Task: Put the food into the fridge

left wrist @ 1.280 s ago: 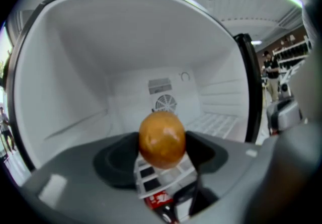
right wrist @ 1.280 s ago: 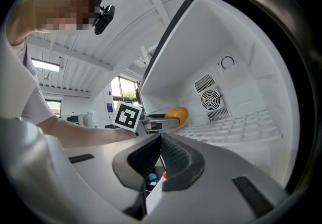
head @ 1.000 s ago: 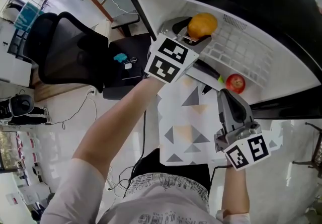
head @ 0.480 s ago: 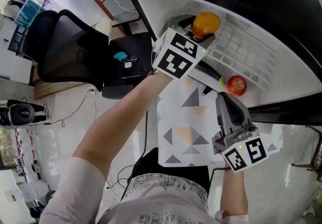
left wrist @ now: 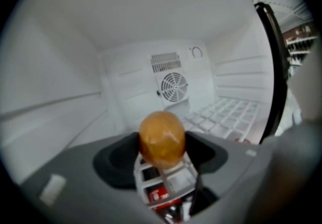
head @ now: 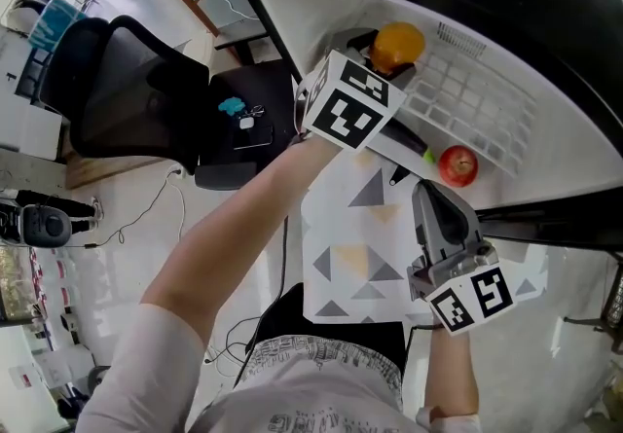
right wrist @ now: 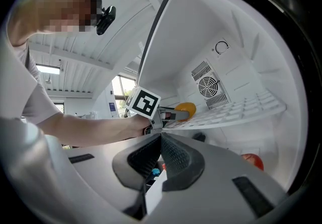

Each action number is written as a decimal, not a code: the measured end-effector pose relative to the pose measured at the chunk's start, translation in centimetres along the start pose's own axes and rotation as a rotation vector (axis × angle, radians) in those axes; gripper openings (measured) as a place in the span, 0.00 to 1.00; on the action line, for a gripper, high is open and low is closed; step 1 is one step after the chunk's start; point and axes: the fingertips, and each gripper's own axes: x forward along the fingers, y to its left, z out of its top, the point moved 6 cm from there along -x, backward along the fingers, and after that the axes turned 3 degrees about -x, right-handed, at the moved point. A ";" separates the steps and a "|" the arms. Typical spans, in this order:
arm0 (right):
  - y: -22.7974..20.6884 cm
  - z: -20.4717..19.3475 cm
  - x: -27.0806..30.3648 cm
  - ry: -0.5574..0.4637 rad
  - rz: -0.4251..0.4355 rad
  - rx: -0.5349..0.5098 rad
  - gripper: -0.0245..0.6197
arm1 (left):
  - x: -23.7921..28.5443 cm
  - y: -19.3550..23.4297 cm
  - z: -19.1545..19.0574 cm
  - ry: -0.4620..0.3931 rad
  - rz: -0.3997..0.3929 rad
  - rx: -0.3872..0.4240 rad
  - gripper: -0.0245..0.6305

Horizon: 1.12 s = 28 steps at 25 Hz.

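My left gripper (head: 382,50) is shut on an orange fruit (head: 396,44) and holds it inside the open white fridge (head: 311,13), above the wire shelf (head: 467,100). In the left gripper view the orange (left wrist: 161,139) sits squeezed between the jaws, facing the fan grille (left wrist: 173,87) on the back wall. A red apple (head: 457,165) lies lower in the fridge, under the shelf. My right gripper (head: 435,210) is shut and empty, just outside the fridge below the apple. From the right gripper view I see the orange (right wrist: 185,110), the shelf (right wrist: 236,112) and the apple (right wrist: 253,160).
A black office chair (head: 127,90) stands to the left on the floor, with a small black table (head: 243,125) holding small items beside it. The fridge's dark door frame (head: 545,13) curves along the top right. A patterned floor panel (head: 360,246) lies under my arms.
My left gripper has pushed the orange slightly farther into the fridge over the shelf. The right gripper has drifted a little left and down.
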 end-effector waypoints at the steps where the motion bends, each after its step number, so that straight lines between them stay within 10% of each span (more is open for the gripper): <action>1: 0.0 0.0 0.0 0.000 0.000 0.001 0.04 | 0.0 0.0 -0.1 0.005 0.004 -0.003 0.50; 28: -0.2 -0.4 -0.1 0.018 -0.001 0.000 0.04 | 0.6 0.0 -0.3 0.006 0.042 -0.022 0.54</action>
